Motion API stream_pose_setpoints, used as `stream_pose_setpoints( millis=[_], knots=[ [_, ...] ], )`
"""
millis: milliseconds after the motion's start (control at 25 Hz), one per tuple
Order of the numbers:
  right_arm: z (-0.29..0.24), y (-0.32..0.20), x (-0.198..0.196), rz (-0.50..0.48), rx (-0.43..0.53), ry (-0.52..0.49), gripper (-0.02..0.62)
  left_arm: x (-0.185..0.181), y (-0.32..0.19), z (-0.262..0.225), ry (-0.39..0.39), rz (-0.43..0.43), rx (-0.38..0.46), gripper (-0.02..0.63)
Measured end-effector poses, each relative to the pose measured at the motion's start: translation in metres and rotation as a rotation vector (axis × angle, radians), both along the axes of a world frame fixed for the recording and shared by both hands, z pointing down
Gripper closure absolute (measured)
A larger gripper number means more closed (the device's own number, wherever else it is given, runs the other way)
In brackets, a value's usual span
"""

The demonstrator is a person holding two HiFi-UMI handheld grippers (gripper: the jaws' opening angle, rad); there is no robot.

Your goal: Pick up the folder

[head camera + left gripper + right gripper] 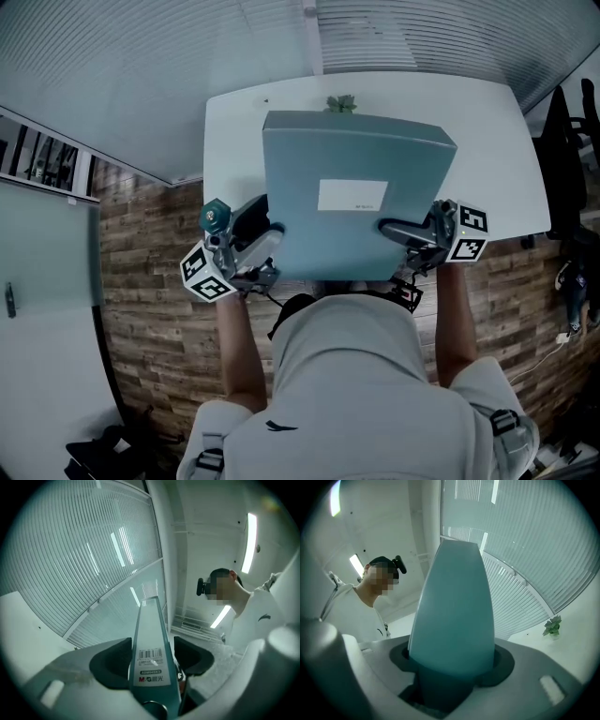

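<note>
A teal folder (352,197) with a white label on its cover is held up over the white table (487,141), between both grippers. My left gripper (267,246) grips its near left corner and my right gripper (405,231) its near right corner. In the left gripper view the folder's spine (150,620), with a barcode label, stands upright between the dark pads (110,663), and the left gripper (151,656) is shut on it. In the right gripper view the folder's rounded edge (454,597) fills the gap of the right gripper (452,660), which is clamped on it.
A small green plant (341,103) stands at the table's far edge, behind the folder, and shows as the plant (552,626) at the right. Ribbed glass walls rise beyond the table. A dark chair (567,169) stands at the right. Wood floor lies around the person.
</note>
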State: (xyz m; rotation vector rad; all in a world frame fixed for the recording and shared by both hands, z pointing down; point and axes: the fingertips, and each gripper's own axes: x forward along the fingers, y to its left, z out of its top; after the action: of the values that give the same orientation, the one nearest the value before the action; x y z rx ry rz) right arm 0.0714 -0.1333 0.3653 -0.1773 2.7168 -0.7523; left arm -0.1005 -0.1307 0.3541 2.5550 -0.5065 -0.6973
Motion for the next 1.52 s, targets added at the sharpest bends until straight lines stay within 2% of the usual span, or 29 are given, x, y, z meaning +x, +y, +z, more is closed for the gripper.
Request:
stream_pose_setpoints(
  millis=[120, 160, 320, 480, 560, 800, 880, 960, 1040, 1120, 1160, 1240, 1400, 1520],
  knots=[
    [-0.005, 0.003, 0.010, 0.010, -0.012, -0.037, 0.307, -0.014, 0.003, -0.020, 0.125, -0.040, 0.025, 0.381],
    [-0.007, 0.005, 0.013, 0.011, -0.016, -0.055, 0.308, -0.017, 0.005, -0.024, 0.141, -0.052, 0.034, 0.388],
    [-0.021, 0.012, 0.027, 0.038, -0.004, -0.133, 0.307, -0.023, 0.017, -0.025, 0.060, -0.097, 0.069, 0.390],
    [-0.037, 0.011, 0.047, 0.185, 0.044, -0.142, 0.307, -0.043, 0.025, -0.018, 0.036, -0.183, 0.053, 0.396],
    [-0.042, 0.011, 0.055, 0.299, 0.091, -0.076, 0.305, -0.049, 0.029, -0.012, -0.006, -0.235, 0.051, 0.401],
    [-0.040, 0.009, 0.060, 0.636, 0.266, 0.246, 0.307, -0.063, 0.034, -0.002, -0.127, -0.376, 0.056, 0.422],
    [-0.036, 0.007, 0.061, 0.734, 0.302, 0.323, 0.308, -0.068, 0.032, 0.001, -0.185, -0.436, 0.065, 0.425],
    [-0.033, 0.005, 0.067, 0.825, 0.305, 0.350, 0.308, -0.075, 0.030, 0.003, -0.250, -0.527, 0.074, 0.441],
    [-0.029, 0.003, 0.075, 0.890, 0.261, 0.331, 0.310, -0.085, 0.028, 0.005, -0.316, -0.641, 0.073, 0.467],
    [-0.024, 0.002, 0.085, 0.939, 0.208, 0.305, 0.308, -0.093, 0.028, 0.010, -0.407, -0.737, 0.070, 0.533],
    [-0.021, 0.002, 0.091, 0.967, 0.190, 0.303, 0.310, -0.095, 0.028, 0.015, -0.459, -0.765, 0.068, 0.598],
    [-0.016, 0.002, 0.102, 1.037, 0.175, 0.326, 0.308, -0.097, 0.028, 0.025, -0.540, -0.798, 0.058, 0.601],
    [-0.007, -0.001, 0.120, 1.173, 0.182, 0.408, 0.308, -0.108, 0.030, 0.034, -0.618, -0.879, 0.058, 0.601],
    [-0.005, -0.004, 0.125, 1.195, 0.187, 0.436, 0.308, -0.110, 0.031, 0.034, -0.663, -0.920, 0.072, 0.601]
  ],
)
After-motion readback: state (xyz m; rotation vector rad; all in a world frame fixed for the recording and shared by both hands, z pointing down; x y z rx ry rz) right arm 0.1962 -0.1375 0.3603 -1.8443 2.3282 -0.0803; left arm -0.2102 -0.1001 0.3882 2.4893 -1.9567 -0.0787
